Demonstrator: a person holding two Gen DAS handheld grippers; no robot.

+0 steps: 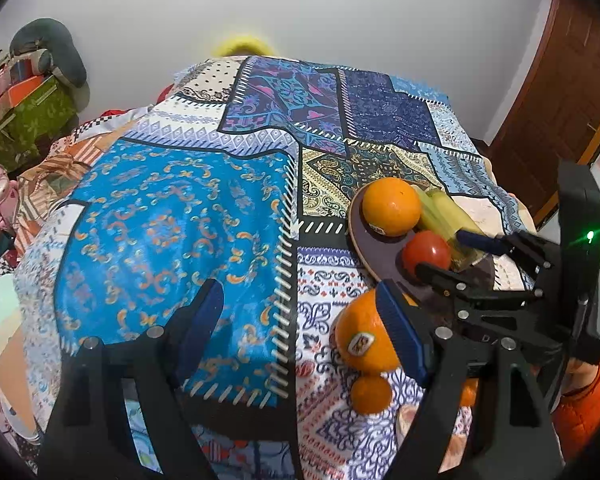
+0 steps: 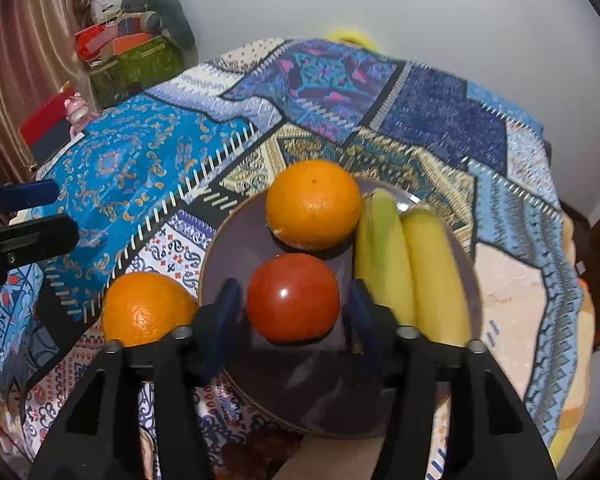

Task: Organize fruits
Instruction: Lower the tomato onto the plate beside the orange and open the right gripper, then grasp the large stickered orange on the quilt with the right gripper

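A dark plate (image 2: 228,236) is seen on a patchwork blanket (image 2: 140,160), directly ahead of the right gripper (image 2: 292,304). A red tomato (image 2: 293,297) is framed between this gripper's blue pads (image 2: 228,300), which are spread apart with a gap visible on both sides, so nothing is clamped. Beyond the tomato an orange (image 2: 313,204) is placed on the plate, and bananas (image 2: 411,264) are laid just right of the fingers. A second orange (image 1: 363,336) is found on the blanket, touching the inner side of the left gripper's (image 1: 300,312) right finger; a small oval sticker (image 1: 361,343) is borne by it, its writing too blurred to be read. A smaller orange (image 1: 371,394) is set just nearer. The left gripper is held wide apart, with nothing gripped.
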